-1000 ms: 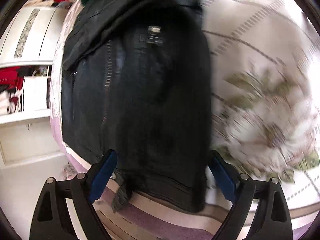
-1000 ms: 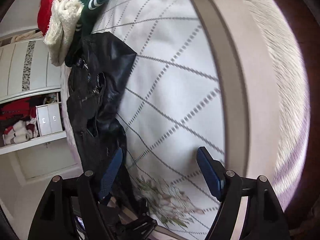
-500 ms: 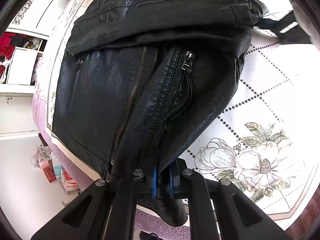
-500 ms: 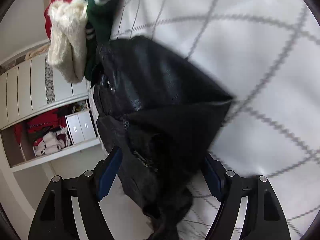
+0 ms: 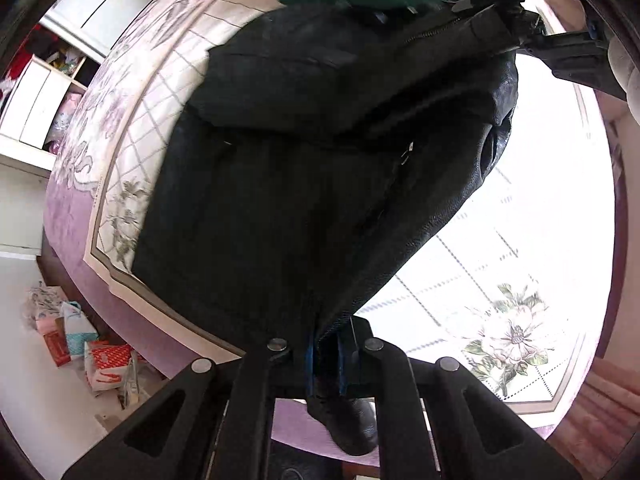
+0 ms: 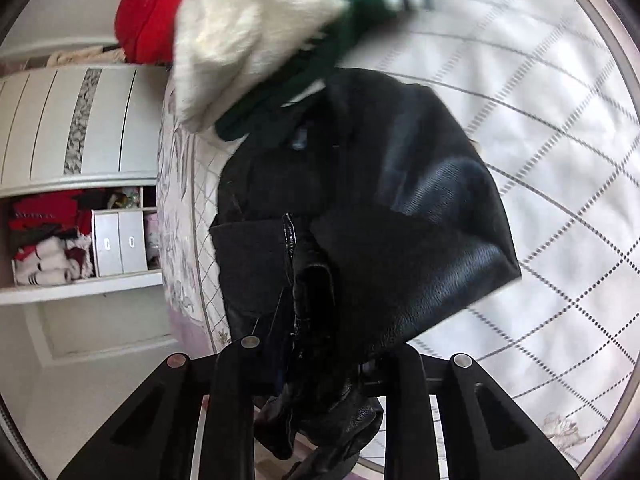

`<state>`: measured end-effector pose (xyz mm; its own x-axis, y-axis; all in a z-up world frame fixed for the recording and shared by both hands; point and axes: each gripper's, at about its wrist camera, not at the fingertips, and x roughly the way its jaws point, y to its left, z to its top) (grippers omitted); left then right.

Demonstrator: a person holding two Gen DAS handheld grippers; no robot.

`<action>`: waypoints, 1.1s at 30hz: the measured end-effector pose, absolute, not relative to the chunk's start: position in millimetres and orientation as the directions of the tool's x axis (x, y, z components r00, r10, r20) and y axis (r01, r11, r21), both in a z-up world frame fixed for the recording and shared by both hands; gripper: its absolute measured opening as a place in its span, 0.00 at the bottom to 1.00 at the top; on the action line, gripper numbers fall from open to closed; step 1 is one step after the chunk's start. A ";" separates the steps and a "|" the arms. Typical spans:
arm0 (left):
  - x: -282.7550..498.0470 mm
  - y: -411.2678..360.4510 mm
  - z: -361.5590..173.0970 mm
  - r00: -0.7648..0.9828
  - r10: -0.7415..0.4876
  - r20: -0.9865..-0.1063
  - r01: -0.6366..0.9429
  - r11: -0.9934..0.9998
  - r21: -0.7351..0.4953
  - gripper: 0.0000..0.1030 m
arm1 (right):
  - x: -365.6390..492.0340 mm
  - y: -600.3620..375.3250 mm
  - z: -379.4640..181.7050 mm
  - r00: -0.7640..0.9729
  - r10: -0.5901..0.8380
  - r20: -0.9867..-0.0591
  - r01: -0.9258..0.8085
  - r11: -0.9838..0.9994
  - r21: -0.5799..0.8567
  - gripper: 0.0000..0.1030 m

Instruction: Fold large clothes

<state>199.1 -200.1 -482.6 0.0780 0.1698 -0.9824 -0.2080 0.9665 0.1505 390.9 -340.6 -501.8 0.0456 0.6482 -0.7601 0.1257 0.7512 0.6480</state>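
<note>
A black leather jacket [image 5: 280, 200] lies on the quilted bed cover [image 5: 500, 240], with its near hem raised. My left gripper [image 5: 326, 356] is shut on that hem, and a flap of leather hangs below its fingers. In the right wrist view the jacket [image 6: 400, 220] is bunched between the fingers of my right gripper [image 6: 320, 356]. Its jaws are closing on the fold and the leather is pulled up off the bed. In the left wrist view the right gripper [image 5: 516, 28] shows at the top right, on the jacket's far edge.
A pile of clothes sits at the far end of the bed: a white fluffy garment [image 6: 248, 28], a red one [image 6: 152, 12] and a green one [image 6: 360, 0]. A white wardrobe with open shelves [image 6: 72, 240] stands left of the bed. Bags [image 5: 80, 340] lie on the floor.
Both grippers were open over the jacket. The left shut on the hem and rose with it. The right moved onto the jacket's other end, narrowed on a fold and lifted it.
</note>
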 end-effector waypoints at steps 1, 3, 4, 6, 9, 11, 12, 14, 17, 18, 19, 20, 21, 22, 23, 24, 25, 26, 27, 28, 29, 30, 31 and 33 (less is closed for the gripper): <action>199.9 -189.3 -478.7 0.082 0.155 -0.984 -0.214 0.968 0.135 0.05 | 393.6 -324.3 -491.5 0.049 0.634 -0.772 0.109 0.765 0.635 0.24; 202.1 -163.1 -471.4 0.093 0.122 -0.988 -0.224 0.970 0.099 0.05 | 395.8 -296.4 -476.6 0.053 0.617 -0.785 0.087 0.781 0.619 0.24; 203.2 -149.5 -468.2 0.099 0.114 -0.989 -0.224 0.970 0.090 0.05 | 398.1 -280.5 -470.3 0.056 0.606 -0.794 0.080 0.790 0.608 0.24; 204.6 -125.7 -462.8 0.113 0.104 -0.988 -0.230 0.970 0.075 0.05 | 400.4 -250.3 -460.5 0.060 0.585 -0.809 0.064 0.806 0.588 0.24; 207.7 -88.7 -462.0 0.125 0.075 -0.989 -0.246 0.968 0.043 0.05 | 408.0 -204.9 -451.0 0.062 0.553 -0.831 0.036 0.831 0.556 0.24; 209.5 -65.0 -466.2 0.128 0.053 -0.990 -0.260 0.965 0.018 0.05 | 412.3 -172.0 -451.5 0.055 0.525 -0.849 0.014 0.850 0.527 0.24; 210.3 -53.1 -469.9 0.129 0.039 -0.991 -0.270 0.963 0.003 0.05 | 412.4 -159.6 -453.1 0.053 0.515 -0.856 0.007 0.857 0.516 0.24; 210.4 -30.2 -478.5 0.124 0.020 -0.992 -0.293 0.956 -0.018 0.05 | 414.5 -127.1 -457.0 0.039 0.486 -0.873 -0.014 0.874 0.486 0.24; 210.9 -0.2 -499.3 0.111 -0.023 -0.994 -0.322 0.945 -0.058 0.06 | 411.6 -90.5 -472.2 0.018 0.440 -0.898 -0.036 0.897 0.440 0.24; 211.8 9.4 -505.2 0.107 -0.037 -0.994 -0.321 0.944 -0.070 0.06 | 412.0 -77.4 -480.3 0.012 0.421 -0.907 -0.042 0.906 0.420 0.24; 212.9 20.7 -513.5 0.099 -0.049 -0.994 -0.323 0.943 -0.078 0.07 | 413.0 -64.3 -489.8 0.002 0.401 -0.916 -0.043 0.915 0.400 0.24; 213.4 28.5 -521.8 0.100 -0.056 -0.993 -0.333 0.939 -0.087 0.08 | 413.8 -53.3 -498.1 -0.004 0.380 -0.925 -0.056 0.924 0.379 0.24; 214.5 35.2 -530.3 0.097 -0.062 -0.993 -0.333 0.939 -0.091 0.09 | 412.6 -47.7 -507.0 -0.007 0.366 -0.931 -0.058 0.929 0.365 0.24; 215.2 39.1 -536.6 0.092 -0.066 -0.994 -0.333 0.938 -0.093 0.11 | 414.5 -40.7 -515.5 -0.013 0.355 -0.935 -0.054 0.933 0.355 0.24; 215.8 45.3 -545.4 0.087 -0.080 -0.993 -0.339 0.935 -0.105 0.12 | 415.5 -32.9 -524.5 -0.020 0.334 -0.942 -0.063 0.940 0.335 0.24; 216.2 50.6 -552.3 0.085 -0.092 -0.992 -0.343 0.932 -0.116 0.12 | 415.5 -26.4 -530.1 -0.022 0.322 -0.947 -0.070 0.944 0.323 0.24; 216.9 53.4 -557.4 0.083 -0.099 -0.992 -0.344 0.931 -0.122 0.12 | 416.0 -19.3 -538.4 -0.028 0.309 -0.951 -0.072 0.948 0.310 0.24; 217.7 55.2 -562.9 0.079 -0.105 -0.991 -0.343 0.931 -0.126 0.12 | 416.8 -13.1 -546.8 -0.036 0.295 -0.955 -0.075 0.952 0.297 0.24; 219.2 57.1 -569.4 0.073 -0.114 -0.991 -0.338 0.932 -0.132 0.12 | 418.3 -6.8 -555.2 -0.041 0.284 -0.958 -0.077 0.955 0.286 0.24; 220.0 59.0 -573.6 0.069 -0.120 -0.990 -0.337 0.931 -0.136 0.13 | 419.4 -2.4 -559.9 -0.045 0.273 -0.961 -0.082 0.958 0.276 0.24; 221.1 60.3 -577.2 0.064 -0.128 -0.990 -0.336 0.931 -0.143 0.13 | 420.6 2.1 -564.5 -0.051 0.258 -0.965 -0.088 0.961 0.262 0.24; 221.8 61.6 -579.4 0.062 -0.135 -0.989 -0.336 0.930 -0.148 0.14 | 423.1 6.5 -568.5 -0.055 0.249 -0.967 -0.089 0.963 0.253 0.24; 222.4 63.3 -581.4 0.059 -0.144 -0.988 -0.336 0.929 -0.155 0.14 | 424.6 9.8 -571.5 -0.059 0.238 -0.969 -0.094 0.966 0.243 0.24; 222.9 65.2 -584.2 0.053 -0.159 -0.986 -0.335 0.927 -0.167 0.14 | 426.7 14.9 -575.4 -0.071 0.227 -0.971 -0.094 0.968 0.233 0.26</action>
<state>222.9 65.2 -584.2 0.0530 -0.1590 -0.9859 -0.3355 0.9270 -0.1675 426.7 14.9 -575.4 -0.0708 0.2270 -0.9713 -0.0937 0.9679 0.2331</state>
